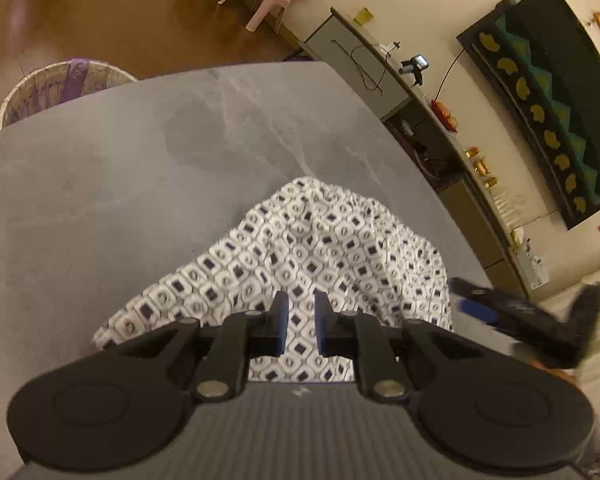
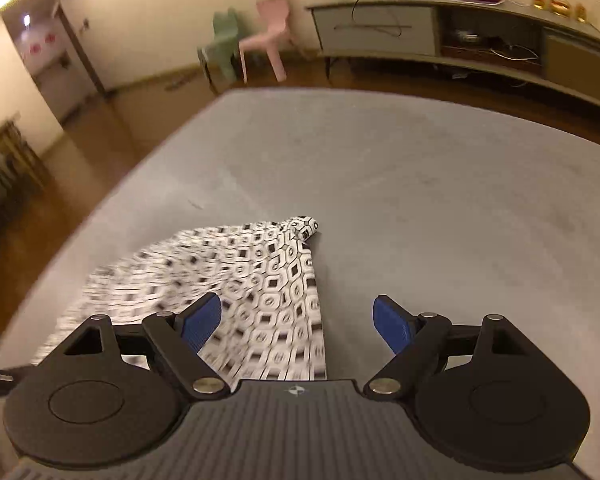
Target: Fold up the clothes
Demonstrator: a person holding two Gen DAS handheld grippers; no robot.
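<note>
A white garment with a dark geometric print [image 1: 320, 240] lies bunched on the grey table [image 1: 100, 200], near its front edge. My left gripper [image 1: 302, 316] hovers over the garment's near part. Its blue pads stand a narrow gap apart, and the print shows through the gap. In the right wrist view the garment [image 2: 268, 280] runs to a point at its far end. My right gripper [image 2: 296, 302] hangs wide open over the garment's right edge, with nothing pressed between the pads. It also appears as a dark blur at the right of the left wrist view [image 1: 520, 320].
A wicker basket [image 1: 60, 88] holding purple cloth stands beyond the table's far left corner. A pink chair [image 2: 266, 36] and a green chair [image 2: 220, 44] stand by the wall. A long low sideboard [image 2: 460, 36] runs along the wall under a dark screen [image 1: 548, 100].
</note>
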